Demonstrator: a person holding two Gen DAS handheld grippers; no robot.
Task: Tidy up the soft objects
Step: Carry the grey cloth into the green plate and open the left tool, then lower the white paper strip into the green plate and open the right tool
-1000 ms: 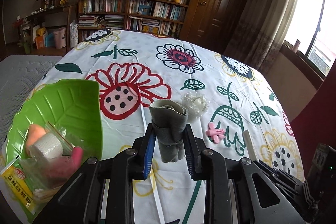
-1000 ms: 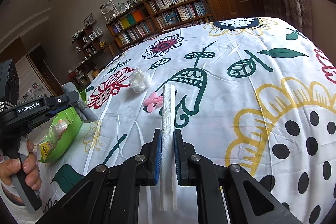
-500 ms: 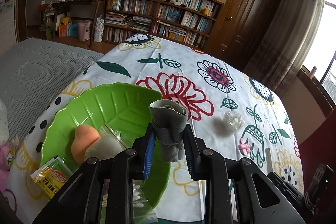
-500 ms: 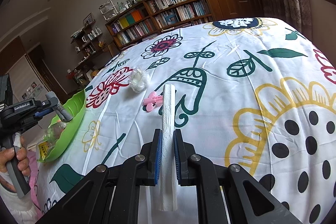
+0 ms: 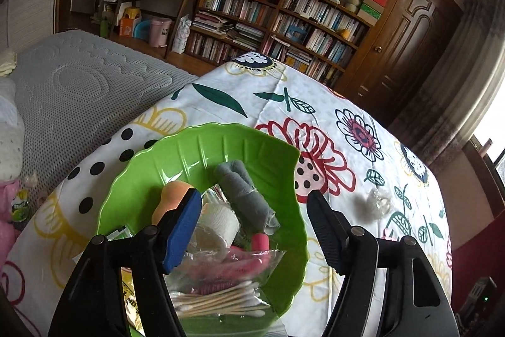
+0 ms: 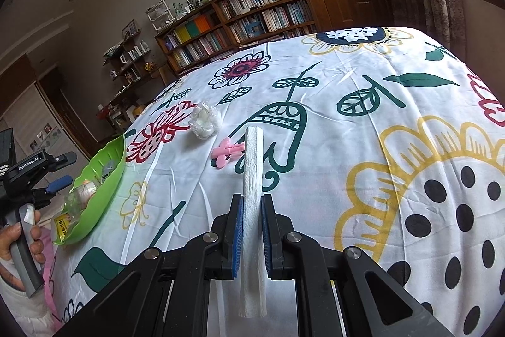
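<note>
A: Change since the last frame?
B: My left gripper point(image 5: 252, 210) jaws now stand released; the one grey cloth roll point(image 5: 243, 188) lies in the green bowl point(image 5: 202, 147), centre frame.
A: Count?
B: One paper towel roll point(image 6: 252, 179) clenched in my right gripper point(image 6: 252, 229); one pink clip point(image 6: 225, 152) and one clear wrapper point(image 6: 205, 119) on the surface.

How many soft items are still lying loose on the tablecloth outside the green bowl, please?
2: a clear plastic bundle near the red flower and a pink clip beside it. The right tool holds a paper roll.
</note>
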